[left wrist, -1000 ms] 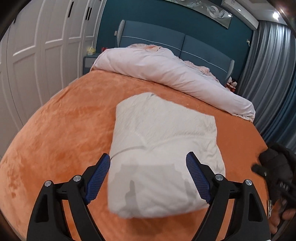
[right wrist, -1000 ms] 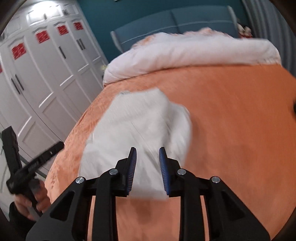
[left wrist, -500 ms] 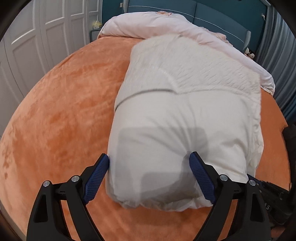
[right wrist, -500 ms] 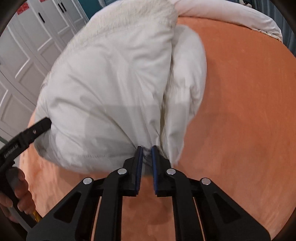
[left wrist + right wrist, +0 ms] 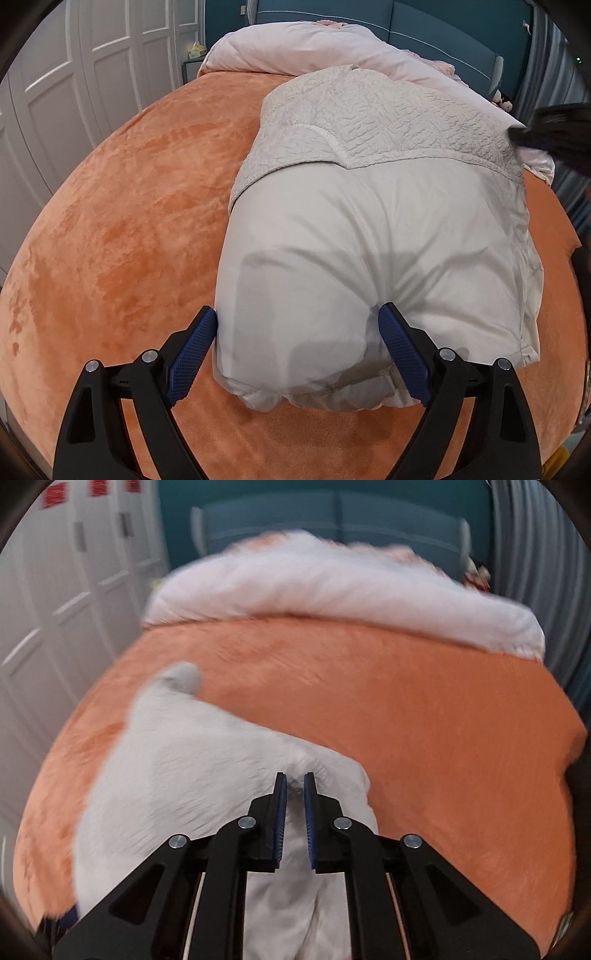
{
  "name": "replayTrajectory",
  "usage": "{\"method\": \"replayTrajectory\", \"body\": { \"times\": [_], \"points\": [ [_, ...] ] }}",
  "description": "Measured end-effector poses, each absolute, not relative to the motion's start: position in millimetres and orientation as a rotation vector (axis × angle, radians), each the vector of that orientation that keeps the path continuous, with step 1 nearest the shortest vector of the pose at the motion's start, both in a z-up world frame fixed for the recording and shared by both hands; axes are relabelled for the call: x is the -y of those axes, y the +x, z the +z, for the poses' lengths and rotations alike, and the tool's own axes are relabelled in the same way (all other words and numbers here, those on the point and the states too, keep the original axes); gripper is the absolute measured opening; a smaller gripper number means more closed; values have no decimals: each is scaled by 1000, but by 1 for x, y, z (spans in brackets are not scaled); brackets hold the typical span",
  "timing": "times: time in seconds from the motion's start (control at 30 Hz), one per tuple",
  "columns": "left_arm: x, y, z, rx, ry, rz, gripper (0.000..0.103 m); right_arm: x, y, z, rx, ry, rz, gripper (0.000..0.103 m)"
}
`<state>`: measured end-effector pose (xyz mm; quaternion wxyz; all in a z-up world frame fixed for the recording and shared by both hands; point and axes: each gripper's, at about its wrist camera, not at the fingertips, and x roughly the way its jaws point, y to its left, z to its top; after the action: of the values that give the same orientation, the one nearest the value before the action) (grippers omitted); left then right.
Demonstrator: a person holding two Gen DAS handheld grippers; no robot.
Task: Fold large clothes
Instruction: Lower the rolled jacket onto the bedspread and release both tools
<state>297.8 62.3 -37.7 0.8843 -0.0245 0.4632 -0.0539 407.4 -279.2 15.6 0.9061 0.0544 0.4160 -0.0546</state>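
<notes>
The left gripper (image 5: 297,350) fingers stand apart around the white padded garment (image 5: 369,236) at lower centre, the right gripper (image 5: 294,794) fingers clamped on its fabric.

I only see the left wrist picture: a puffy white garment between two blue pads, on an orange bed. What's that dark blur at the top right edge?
Observer: Most likely the right gripper. Its own camera shows it pinched shut on a fold of the white garment.
Operator: Whereabouts on the garment?
Observer: Near the side that borders the bare orange bedspread; most of the cloth spreads away to the picture's left.
Operator: Anything else I'm missing?
Observer: Red patches sit near the top of the wardrobe doors, too blurred to read.
</notes>
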Motion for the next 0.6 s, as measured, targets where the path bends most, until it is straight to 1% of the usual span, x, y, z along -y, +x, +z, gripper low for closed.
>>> {"method": "replayTrajectory", "body": {
  "times": [0.1, 0.2, 0.37, 0.47, 0.5, 0.53, 0.6],
  "points": [
    [-62, 300, -39, -968, -62, -128, 93, 295, 422, -32, -971, 218, -138, 5],
    [-59, 302, -42, -970, -62, -148, 96, 295, 409, -72, -1005, 224, -147, 4],
    [-57, 303, -50, -976, -78, -150, 98, 305, 396, -92, -996, 292, -127, 3],
    [-58, 303, -50, -993, -95, -135, 98, 308, 406, -86, -1032, 293, -100, 3],
    [-58, 302, -46, -995, -88, -130, 93, 311, 404, -74, -1030, 309, -100, 4],
    [-59, 299, -37, -994, -83, -121, 87, 312, 402, -64, -1014, 329, -94, 8],
    [-64, 292, -17, -952, -116, -126, 86, 317, 376, -36, -938, 376, -41, 7]
  ]
}}
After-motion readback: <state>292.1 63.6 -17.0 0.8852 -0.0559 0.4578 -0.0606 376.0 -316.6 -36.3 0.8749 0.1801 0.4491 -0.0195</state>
